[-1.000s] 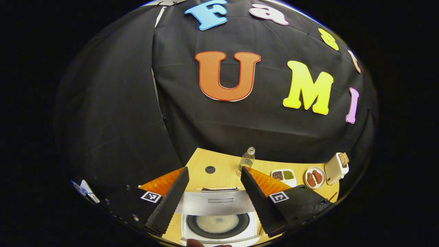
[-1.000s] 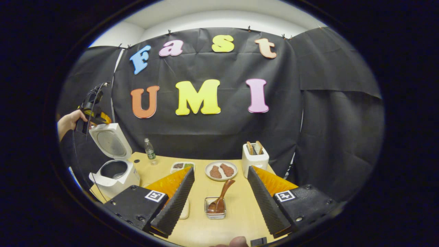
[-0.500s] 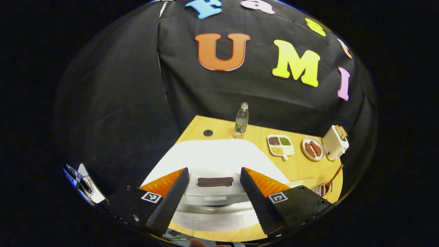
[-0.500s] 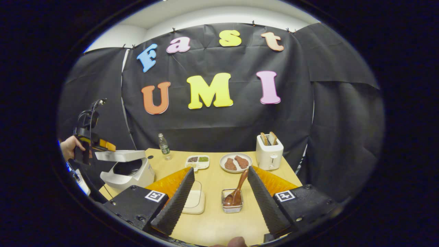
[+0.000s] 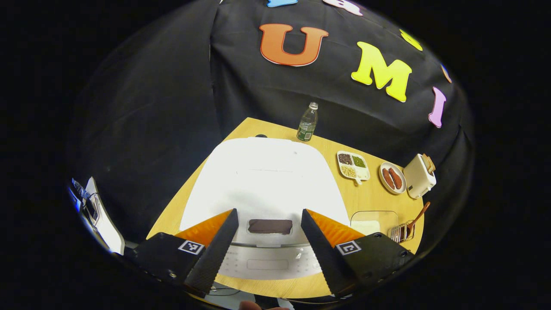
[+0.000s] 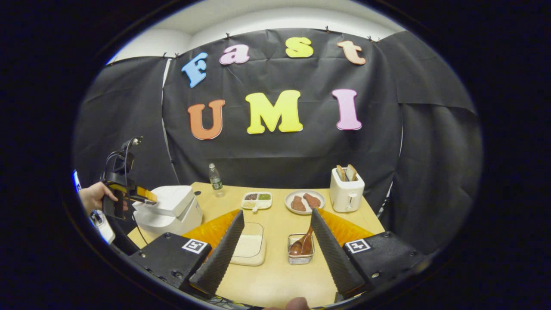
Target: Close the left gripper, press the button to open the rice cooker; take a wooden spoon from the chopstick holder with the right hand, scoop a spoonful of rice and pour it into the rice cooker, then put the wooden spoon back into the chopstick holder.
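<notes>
The table (image 6: 275, 275) carries, at its left end, the rice cooker (image 5: 262, 185), a white, rigid, smooth-shelled appliance with its lid down; it likely sits heavy enough to stay put under a push. The dark button (image 5: 270, 226) lies at the lid's front edge, between the fingers of the left tool (image 5: 267, 241), which stands released with its jaws spread above the lid. Pressing it calls for clenched jaws and one blunt tip on the button's middle. The right tool (image 6: 275, 249), also released, hovers above the table near the tray of rice (image 6: 249, 249). Just beside that tray stands the chopstick holder (image 6: 300, 254), small and probably light enough to tip. The wooden spoon (image 6: 302, 244) rests in it, bowl down as far as can be judged; stiff and light, it is best taken by the upper handle.
</notes>
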A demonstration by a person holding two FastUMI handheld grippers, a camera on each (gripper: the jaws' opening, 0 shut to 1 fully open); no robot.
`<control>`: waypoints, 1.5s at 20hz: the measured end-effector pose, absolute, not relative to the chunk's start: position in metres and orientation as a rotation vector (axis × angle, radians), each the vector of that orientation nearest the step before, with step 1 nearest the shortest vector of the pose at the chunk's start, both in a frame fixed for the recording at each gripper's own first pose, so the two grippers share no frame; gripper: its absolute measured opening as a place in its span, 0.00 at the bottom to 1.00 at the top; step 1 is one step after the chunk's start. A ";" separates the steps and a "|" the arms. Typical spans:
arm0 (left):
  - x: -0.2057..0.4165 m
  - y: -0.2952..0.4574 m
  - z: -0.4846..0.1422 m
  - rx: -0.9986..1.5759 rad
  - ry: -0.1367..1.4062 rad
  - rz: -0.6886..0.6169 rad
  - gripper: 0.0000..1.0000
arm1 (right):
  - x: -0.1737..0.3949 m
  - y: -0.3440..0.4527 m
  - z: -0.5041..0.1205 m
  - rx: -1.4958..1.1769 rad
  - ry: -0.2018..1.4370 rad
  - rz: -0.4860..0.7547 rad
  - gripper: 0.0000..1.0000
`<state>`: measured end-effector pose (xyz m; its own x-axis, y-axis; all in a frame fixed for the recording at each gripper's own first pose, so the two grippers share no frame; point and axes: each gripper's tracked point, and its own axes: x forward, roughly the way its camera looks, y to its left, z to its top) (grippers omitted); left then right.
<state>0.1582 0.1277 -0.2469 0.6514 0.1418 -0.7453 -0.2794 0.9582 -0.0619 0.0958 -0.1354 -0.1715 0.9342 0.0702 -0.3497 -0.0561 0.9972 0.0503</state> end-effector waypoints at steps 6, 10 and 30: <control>0.145 0.123 -0.267 -0.173 0.869 0.238 0.96 | 0.100 -0.130 -0.172 0.055 0.359 0.070 1.00; 0.144 0.122 -0.271 -0.152 0.854 0.244 0.96 | 0.104 -0.120 -0.175 0.065 0.359 0.085 1.00; 0.151 0.116 -0.265 -0.098 0.734 0.239 0.96 | 0.107 -0.123 -0.181 0.103 0.358 0.077 1.00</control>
<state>0.1507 0.1164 -0.2646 0.7169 0.1820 -0.6730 -0.2500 0.9682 -0.0045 0.1070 -0.1226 -0.1809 0.9336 0.0934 -0.3459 -0.0569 0.9918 0.1143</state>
